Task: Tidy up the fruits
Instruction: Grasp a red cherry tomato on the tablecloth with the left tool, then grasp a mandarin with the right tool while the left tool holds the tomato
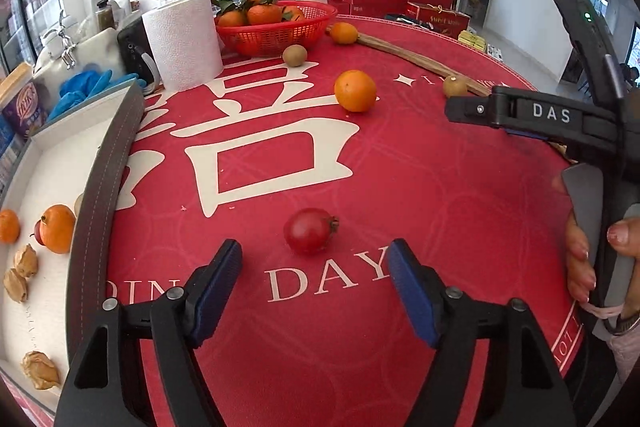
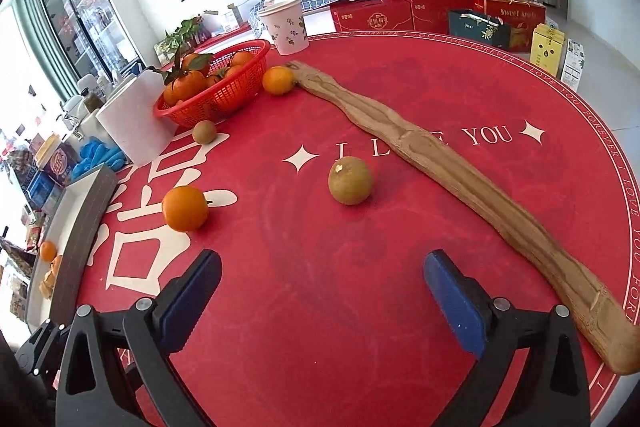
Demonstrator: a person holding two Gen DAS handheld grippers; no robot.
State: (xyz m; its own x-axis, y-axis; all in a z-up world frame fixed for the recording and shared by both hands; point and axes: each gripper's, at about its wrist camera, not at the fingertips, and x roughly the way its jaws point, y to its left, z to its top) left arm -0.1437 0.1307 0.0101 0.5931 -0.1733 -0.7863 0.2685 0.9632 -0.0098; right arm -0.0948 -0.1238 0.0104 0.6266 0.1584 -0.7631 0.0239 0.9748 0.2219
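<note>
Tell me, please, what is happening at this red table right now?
A person is sorting fruit with a handheld gripper in each hand. The left gripper is open, aimed at a red fruit on the red tablecloth. The right gripper is open and empty, facing a brown fruit. Some oranges already lie in the white tray; another orange remains loose.

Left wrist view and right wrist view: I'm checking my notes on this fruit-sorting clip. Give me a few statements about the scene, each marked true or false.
1. The left gripper is empty. True.
2. The red fruit sits in the red basket. False: it lies on the tablecloth just ahead of the left gripper.
3. The right gripper holds the brown fruit. False: its jaws are open and empty.
4. The white tray holds small oranges. True.
</note>
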